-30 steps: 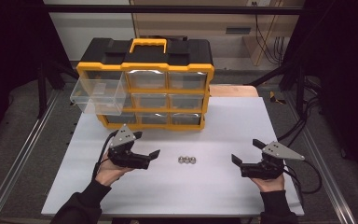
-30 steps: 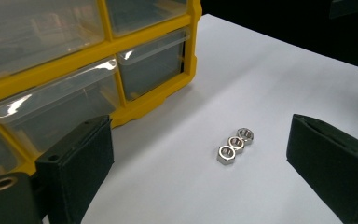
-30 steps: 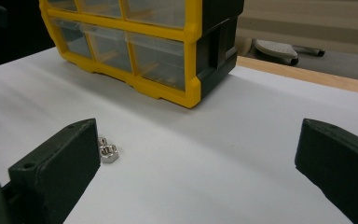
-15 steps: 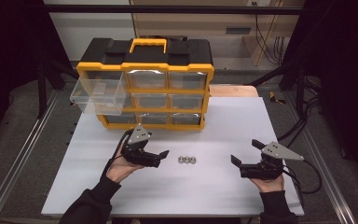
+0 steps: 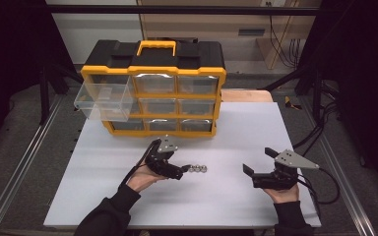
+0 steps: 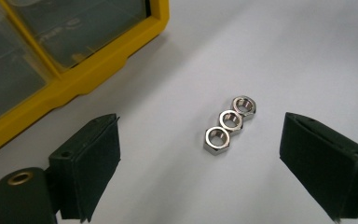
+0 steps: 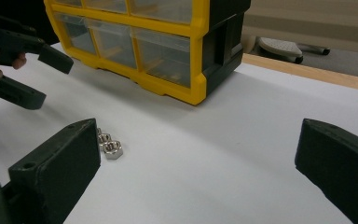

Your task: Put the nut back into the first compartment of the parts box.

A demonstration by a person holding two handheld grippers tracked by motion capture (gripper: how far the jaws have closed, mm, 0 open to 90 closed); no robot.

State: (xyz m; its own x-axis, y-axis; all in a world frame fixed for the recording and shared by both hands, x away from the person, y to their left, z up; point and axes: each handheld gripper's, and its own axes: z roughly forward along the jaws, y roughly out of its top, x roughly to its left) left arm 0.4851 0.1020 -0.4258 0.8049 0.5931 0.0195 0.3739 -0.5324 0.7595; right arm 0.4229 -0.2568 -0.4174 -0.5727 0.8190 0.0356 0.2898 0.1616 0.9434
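Three steel hex nuts [image 5: 197, 168] lie touching in a short row on the white table [image 5: 246, 132]. My left gripper [image 5: 180, 171] is open just left of them, its jaws pointing at the row. In the left gripper view the nuts [image 6: 228, 123] sit on the table ahead, between the spread jaws of the left gripper [image 6: 203, 128]. My right gripper [image 5: 257, 160] rests open to the right, well apart from the nuts. In the right gripper view the nuts [image 7: 109, 145] lie beside the left jaw of the right gripper [image 7: 196, 133], and the left gripper [image 7: 44, 77] shows beyond them.
A yellow and black drawer organiser [image 5: 152, 88] stands at the back of the table. Its top left clear drawer [image 5: 103, 101] is pulled out and overhangs the table's left edge. A wooden board [image 5: 246, 96] lies behind on the right. A cable [image 5: 327, 184] trails from the right gripper.
My left gripper has moved right across the table until its open jaws are right by the nuts. The right gripper has stayed in place.
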